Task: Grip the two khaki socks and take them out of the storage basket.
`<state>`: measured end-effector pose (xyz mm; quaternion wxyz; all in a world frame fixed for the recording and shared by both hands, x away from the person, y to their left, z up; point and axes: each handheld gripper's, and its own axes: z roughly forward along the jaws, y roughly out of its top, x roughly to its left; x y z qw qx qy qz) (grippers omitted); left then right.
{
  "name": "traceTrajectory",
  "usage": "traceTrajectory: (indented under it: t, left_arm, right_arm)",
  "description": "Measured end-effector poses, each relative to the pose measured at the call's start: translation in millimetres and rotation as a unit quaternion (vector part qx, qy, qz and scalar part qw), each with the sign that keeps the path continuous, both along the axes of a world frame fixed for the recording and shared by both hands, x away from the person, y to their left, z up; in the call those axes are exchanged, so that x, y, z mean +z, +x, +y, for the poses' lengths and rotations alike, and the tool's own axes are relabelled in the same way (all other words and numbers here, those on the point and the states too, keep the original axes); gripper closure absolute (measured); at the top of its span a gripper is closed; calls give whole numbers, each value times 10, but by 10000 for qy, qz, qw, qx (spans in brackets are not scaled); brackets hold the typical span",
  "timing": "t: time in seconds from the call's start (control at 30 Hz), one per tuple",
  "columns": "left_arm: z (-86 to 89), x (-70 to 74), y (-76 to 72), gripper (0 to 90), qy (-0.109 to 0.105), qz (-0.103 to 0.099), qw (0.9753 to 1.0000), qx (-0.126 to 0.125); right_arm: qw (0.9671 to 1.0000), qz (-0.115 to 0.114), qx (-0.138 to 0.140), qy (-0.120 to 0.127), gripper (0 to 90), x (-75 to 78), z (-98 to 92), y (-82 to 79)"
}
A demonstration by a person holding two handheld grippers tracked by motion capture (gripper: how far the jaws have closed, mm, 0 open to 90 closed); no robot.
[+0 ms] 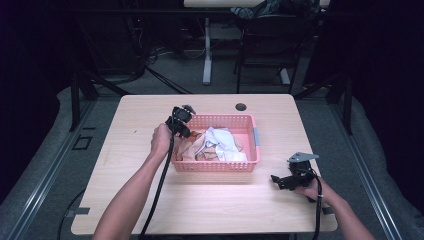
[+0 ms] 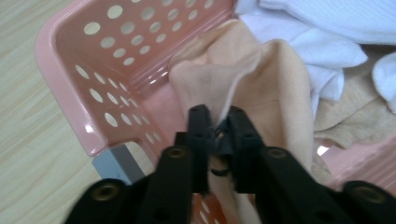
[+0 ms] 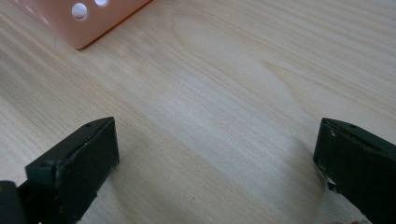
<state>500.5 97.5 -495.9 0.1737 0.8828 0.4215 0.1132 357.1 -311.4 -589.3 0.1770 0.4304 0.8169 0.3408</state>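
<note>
1. The peach cloth point(image 2: 275, 93) lies in the left end of the pink basket point(image 1: 250, 125), and a fold of it is pinched between the closed jaws of the left gripper point(image 2: 217, 123).
2. A white cloth point(image 1: 222, 142) lies just beside it in the basket, touching it.
3. The basket stands at the middle of the table point(image 1: 140, 115).
4. The right gripper point(image 1: 280, 181) rests on the table well to the basket's right, its jaws spread wide with nothing between them.

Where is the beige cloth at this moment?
The beige cloth lies in the pink plastic basket, at its left end beside the white cloth, pinched by the left gripper.
</note>
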Motion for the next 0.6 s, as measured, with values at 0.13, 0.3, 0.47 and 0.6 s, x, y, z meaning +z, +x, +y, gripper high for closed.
traceTrajectory:
  t: [0.13, 0.3, 0.47, 0.6]
  left_arm:
    - [24, 50, -35, 881, -134, -143, 9998, 71]
    - [66, 214, -109, 882, -214, -413, 9989, -12]
    - [100, 390, -166, 882, -298, -672, 9972, -103]
    - [98, 559, -219, 882, -436, -867, 9951, -186]
  right_arm:
    - [10000, -7, 6, 2, 0, -1, 0, 0]
    - [10000, 1, 20, 17, 0, 0, -1, 0]
    - [10000, -1, 16, 18, 0, 0, 0, 1]
    - [10000, -4, 16, 17, 0, -1, -1, 1]
